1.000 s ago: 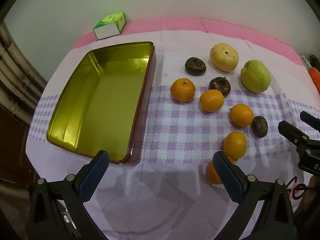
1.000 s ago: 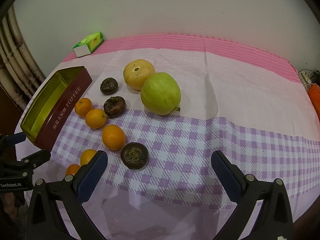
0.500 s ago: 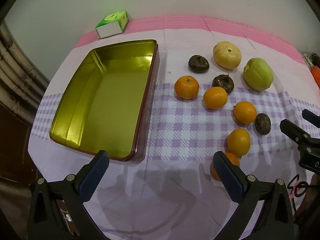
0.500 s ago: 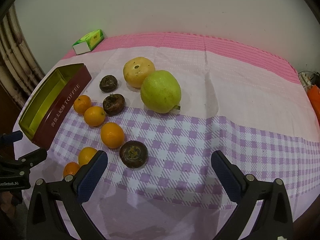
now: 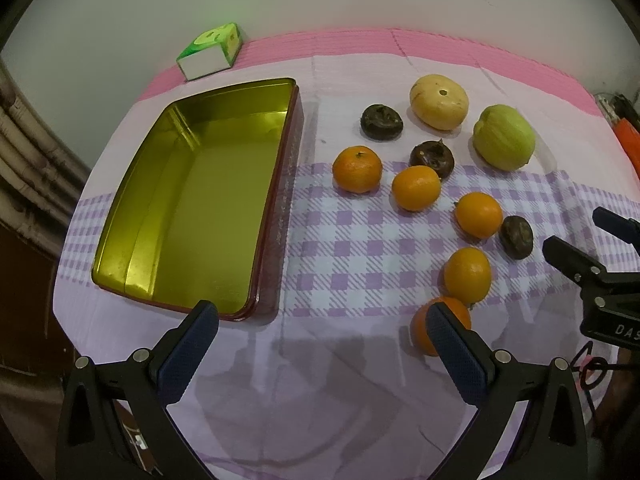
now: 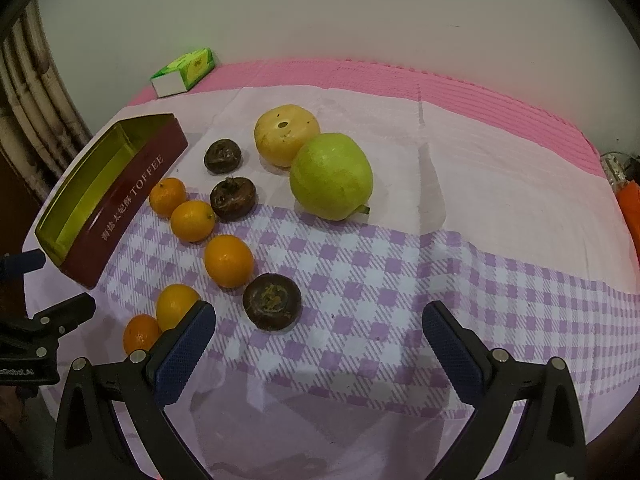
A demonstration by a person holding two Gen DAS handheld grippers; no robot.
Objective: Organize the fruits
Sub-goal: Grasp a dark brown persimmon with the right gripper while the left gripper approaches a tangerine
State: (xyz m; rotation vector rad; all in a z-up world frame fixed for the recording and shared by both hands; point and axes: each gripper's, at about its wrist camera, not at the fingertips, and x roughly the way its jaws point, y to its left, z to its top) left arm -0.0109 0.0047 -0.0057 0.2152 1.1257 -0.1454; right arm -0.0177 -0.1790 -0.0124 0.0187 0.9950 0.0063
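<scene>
Beside the empty tin [image 5: 192,200], my left gripper [image 5: 320,344] and right gripper [image 6: 316,344] both gape; I'd pinch the nearest orange [image 5: 424,332] gently at its middle, firm but prone to roll

Looks like a room in a home, set up for an everyday chore. Covered surface [image 6: 500,184] dressed in a soft cloth, pale pink with a bright pink band at the far edge and a lilac-and-white checked band nearer. Plain off-white painted wall [image 6: 360,12] right behind. Small green-and-white cardboard carton [image 6: 183,70] printed with a fruit picture, lying near the wall. Open rectangular toffee tin, maroon outside and gold inside [image 5: 192,200], resting on the cloth. Loose household fruit beside it: small round orange mandarins [image 5: 357,169], a large green guava-like fruit [image 6: 331,176]. Worn, stained ribbed pipes or mouldings [image 6: 36,112] at the left edge.
</scene>
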